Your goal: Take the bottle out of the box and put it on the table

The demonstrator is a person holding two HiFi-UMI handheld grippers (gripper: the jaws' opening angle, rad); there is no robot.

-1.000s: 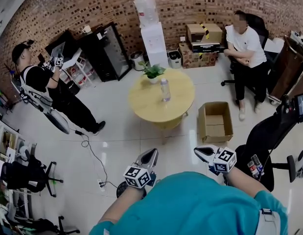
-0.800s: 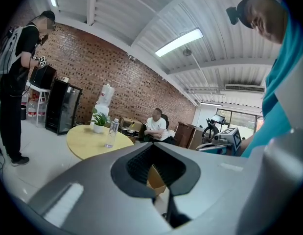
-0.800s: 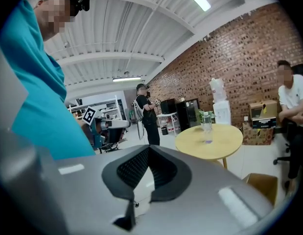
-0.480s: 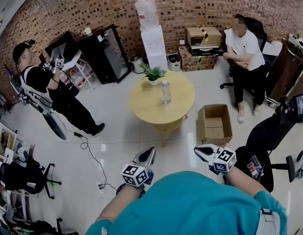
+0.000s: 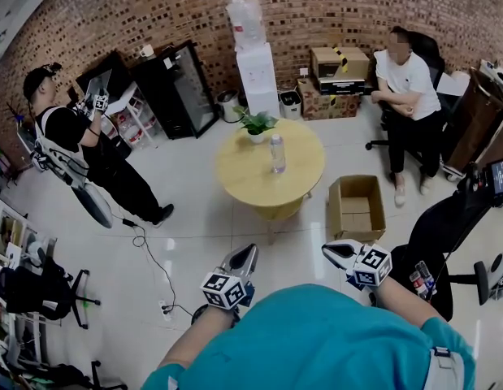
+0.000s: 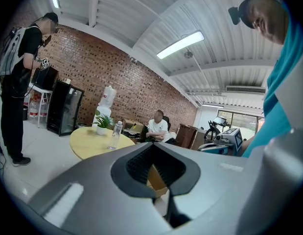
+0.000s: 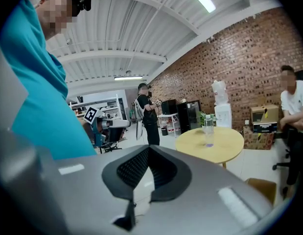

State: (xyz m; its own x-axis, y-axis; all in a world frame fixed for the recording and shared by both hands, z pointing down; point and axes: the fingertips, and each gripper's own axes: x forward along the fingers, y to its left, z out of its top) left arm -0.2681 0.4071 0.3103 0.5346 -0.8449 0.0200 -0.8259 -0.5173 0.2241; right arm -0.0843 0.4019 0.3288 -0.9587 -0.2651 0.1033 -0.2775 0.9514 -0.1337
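Left gripper, right gripper: my jaws are fully closed, nothing in them. Clear plastic bottle stands upright on the round counter, well ahead of both; cardboard box nearer, ahead-right. I judge it light, thin-walled, slick: grip mid-body, gently

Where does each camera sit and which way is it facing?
Head view: on the person's head, steeply down at table, bottle, box; shows teal shirt, left gripper, right gripper.
Left gripper view: on that gripper, along its shut fingers toward the table; teal shirt at right.
Right gripper view: on that gripper, along its shut fingers toward the table; teal shirt at left.
Shared: all see the bottle standing on the table.
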